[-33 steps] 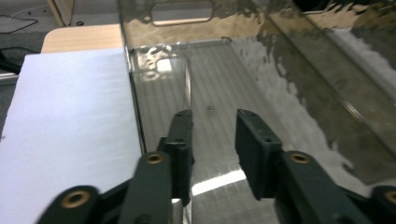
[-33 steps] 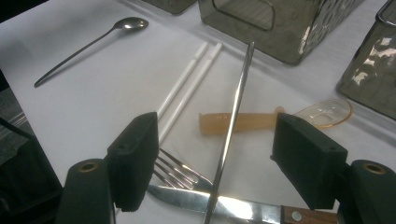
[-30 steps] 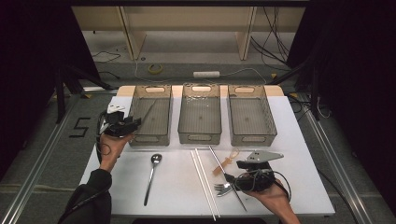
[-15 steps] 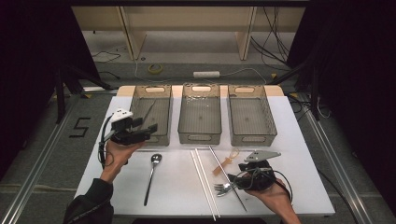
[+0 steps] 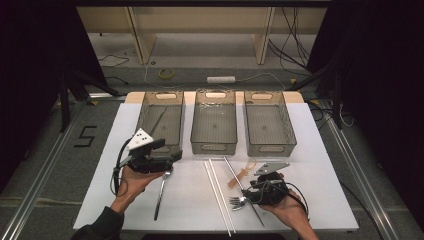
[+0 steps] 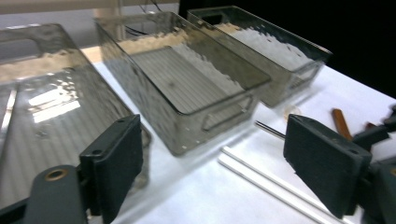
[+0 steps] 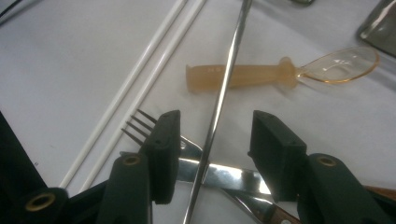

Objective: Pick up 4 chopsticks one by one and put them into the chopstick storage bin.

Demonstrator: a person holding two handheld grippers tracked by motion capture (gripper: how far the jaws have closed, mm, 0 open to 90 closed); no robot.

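My left gripper hangs open in front of the left bin, above the bowl end of a metal spoon. In the left gripper view its jaws stand wide apart with nothing between them. My right gripper is low at the table's front right. It is open, its jaws on either side of a thin metal chopstick that lies across a fork. An amber plastic spoon lies just beyond, crossed by the same chopstick.
Three clear grey bins stand in a row at the back: left, middle and right. A thin metal piece lies in the left bin. Two white chopsticks lie side by side at the table's middle front.
My left gripper has moved right and toward the person, from beside the left bin to its front over the spoon. The right gripper has stayed over the fork and chopstick.
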